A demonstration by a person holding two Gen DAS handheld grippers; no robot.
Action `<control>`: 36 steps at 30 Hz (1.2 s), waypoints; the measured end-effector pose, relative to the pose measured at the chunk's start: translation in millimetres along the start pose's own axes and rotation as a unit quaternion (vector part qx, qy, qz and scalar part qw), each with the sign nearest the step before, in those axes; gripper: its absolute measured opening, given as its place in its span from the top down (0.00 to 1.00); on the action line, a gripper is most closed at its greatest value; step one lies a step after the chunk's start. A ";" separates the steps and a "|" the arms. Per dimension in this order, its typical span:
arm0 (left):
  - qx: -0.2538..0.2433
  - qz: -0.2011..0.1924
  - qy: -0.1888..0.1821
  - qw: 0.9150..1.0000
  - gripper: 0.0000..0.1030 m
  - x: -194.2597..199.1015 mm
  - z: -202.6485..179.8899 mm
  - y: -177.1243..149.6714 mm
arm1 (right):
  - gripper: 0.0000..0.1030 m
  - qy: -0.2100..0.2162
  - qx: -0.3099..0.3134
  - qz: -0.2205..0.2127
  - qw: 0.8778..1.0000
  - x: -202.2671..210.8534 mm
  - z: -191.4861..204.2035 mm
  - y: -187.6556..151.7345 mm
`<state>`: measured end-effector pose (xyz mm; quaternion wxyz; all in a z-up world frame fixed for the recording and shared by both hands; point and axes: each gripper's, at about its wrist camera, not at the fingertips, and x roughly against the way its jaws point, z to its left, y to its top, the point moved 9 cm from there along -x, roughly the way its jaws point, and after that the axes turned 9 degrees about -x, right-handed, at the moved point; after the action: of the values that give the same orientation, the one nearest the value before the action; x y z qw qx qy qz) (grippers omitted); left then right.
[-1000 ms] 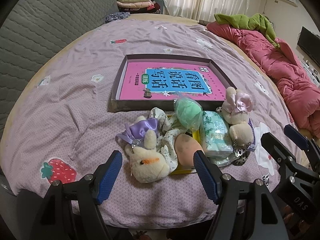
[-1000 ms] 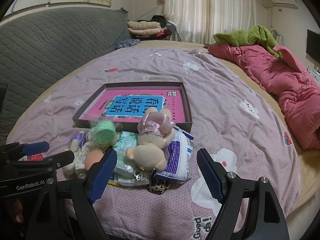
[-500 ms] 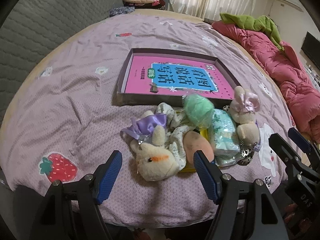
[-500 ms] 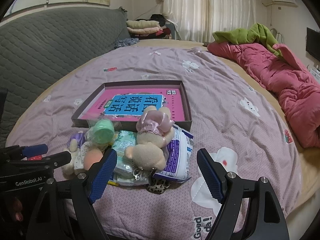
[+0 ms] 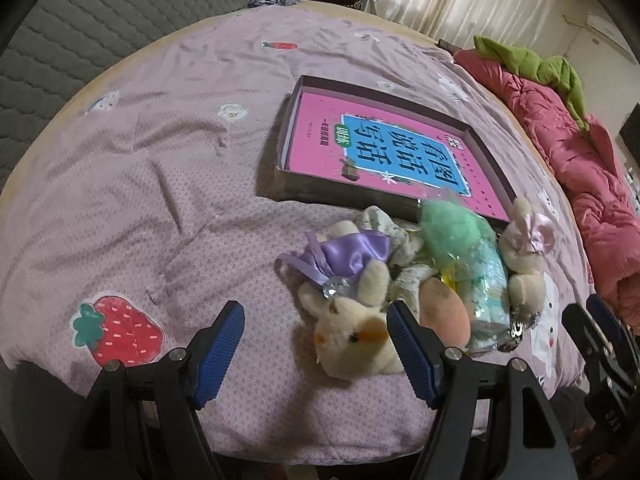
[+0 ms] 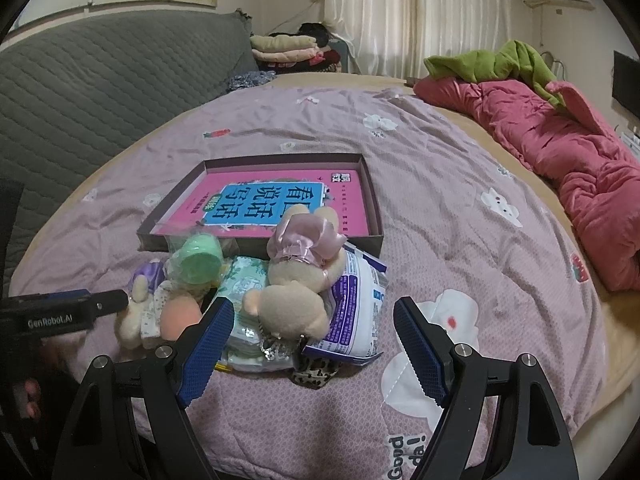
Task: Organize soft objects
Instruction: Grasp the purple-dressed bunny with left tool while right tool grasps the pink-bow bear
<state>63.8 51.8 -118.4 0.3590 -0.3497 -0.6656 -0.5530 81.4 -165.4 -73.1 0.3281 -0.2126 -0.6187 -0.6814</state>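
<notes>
A pile of soft things lies on the purple bedspread in front of a shallow dark box (image 5: 308,190) (image 6: 372,196) with a pink book inside. The pile holds a cream plush rabbit with a purple bow (image 5: 352,332) (image 6: 134,316), a plush bear with a pink bow (image 6: 296,284) (image 5: 524,256), a green ball in plastic (image 5: 452,232) (image 6: 200,258), a peach puff (image 5: 442,312), a tissue pack (image 5: 486,288) and a white-purple packet (image 6: 352,312). My left gripper (image 5: 316,344) is open, its right finger beside the rabbit. My right gripper (image 6: 314,348) is open just before the bear.
A pink quilt (image 6: 560,140) with a green cloth (image 6: 500,60) lies along the bed's right side. A grey quilted headboard (image 6: 100,88) stands at the left. Folded clothes (image 6: 288,46) are stacked at the back. The bed's front edge is close below both grippers.
My left gripper has moved left and closer to the bed, so the pile now sits to its right. The right gripper has edged slightly nearer the bear.
</notes>
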 end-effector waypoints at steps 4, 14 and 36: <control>0.006 0.014 -0.022 1.000 0.29 -9.7 -5.0 2.3 | 0.20 -0.002 0.000 0.003 1.000 -4.3 -0.9 0.2; 0.049 0.050 -0.060 0.996 0.29 -39.5 0.8 10.4 | 0.20 -0.011 0.011 -0.003 1.000 -11.2 -2.7 8.1; 0.083 0.067 -0.119 0.987 0.35 -66.4 2.4 20.9 | 0.37 -0.035 0.037 0.071 0.996 -90.3 11.5 24.7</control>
<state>114.7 52.6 -166.0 0.3412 -0.4259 -0.7223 -0.4249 160.3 -138.0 -116.9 0.3613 -0.2673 -0.6383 -0.6250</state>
